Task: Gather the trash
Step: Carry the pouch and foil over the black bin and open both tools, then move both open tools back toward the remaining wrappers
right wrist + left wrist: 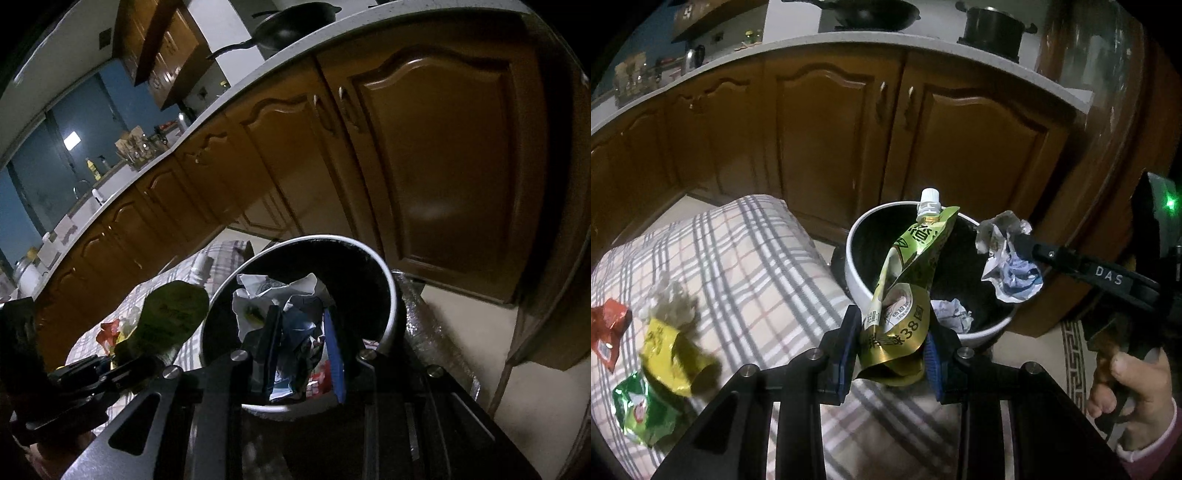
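Left tool (892,354) clamped on a crumpled green-gold spout pouch (908,273), white cap up, raised in front of the white bin (857,254) with the dark inside. Right tool (301,354) closed on a crumpled white-and-blue wrapper (291,317), held over the bin's open mouth; from the left wrist view, the same wrapper (1008,266) hanging above the bin's right rim. 1 more crumpled white scrap (951,314) lying inside the bin. On the plaid-covered surface (746,258) left of the bin, 3 wrappers close together: red (607,328), yellow (674,350), green (642,410), plus a pale crumpled piece (670,299) just behind the yellow one. Brown wooden cabinets (827,136) behind, under a pale countertop (849,38) carrying a dark pan (871,13) and a dark pot (993,26).
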Available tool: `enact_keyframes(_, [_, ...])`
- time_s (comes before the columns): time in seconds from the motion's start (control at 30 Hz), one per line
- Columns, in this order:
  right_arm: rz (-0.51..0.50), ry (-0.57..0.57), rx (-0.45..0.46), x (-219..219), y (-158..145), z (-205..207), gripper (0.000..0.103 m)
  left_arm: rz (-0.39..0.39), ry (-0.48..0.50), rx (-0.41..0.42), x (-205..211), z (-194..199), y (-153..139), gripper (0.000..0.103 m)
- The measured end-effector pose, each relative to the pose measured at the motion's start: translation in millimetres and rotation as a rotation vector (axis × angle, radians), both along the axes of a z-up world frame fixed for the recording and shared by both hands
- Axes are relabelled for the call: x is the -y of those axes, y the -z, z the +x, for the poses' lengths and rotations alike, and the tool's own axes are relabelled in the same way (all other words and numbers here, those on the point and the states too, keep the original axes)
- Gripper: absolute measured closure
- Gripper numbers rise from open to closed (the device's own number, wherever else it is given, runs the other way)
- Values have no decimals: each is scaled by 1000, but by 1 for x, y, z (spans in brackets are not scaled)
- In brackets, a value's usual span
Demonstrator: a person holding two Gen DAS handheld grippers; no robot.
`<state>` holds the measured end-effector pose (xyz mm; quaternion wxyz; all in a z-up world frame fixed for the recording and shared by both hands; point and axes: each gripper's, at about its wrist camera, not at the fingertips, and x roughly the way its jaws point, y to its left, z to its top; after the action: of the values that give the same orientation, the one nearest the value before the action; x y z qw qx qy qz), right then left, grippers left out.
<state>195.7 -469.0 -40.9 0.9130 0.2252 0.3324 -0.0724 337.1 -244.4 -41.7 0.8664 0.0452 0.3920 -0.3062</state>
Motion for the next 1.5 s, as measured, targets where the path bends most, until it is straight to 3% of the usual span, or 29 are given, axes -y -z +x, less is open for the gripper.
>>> enact_keyframes(1.0, [-33,10,-70,23,14,35,78,12,15,-43,34,36,8,72])
enact_keyframes(1.1, [-33,3,-81,23,16,40,73,-5,-2,-59,31,38,8,62])
enact_keyframes(1.17, [-16,0,-83,25,19,41,53,-19,-11,-62,25,36,8,52])
enact_keyframes(1.23, [-3,2,-79,26,20,40,42,-28,-21,-62,20,33,8,48])
enact_keyframes(1.5, [32,4,-52,13,17,25,30,-71,-66,-62,-22,1,10,42])
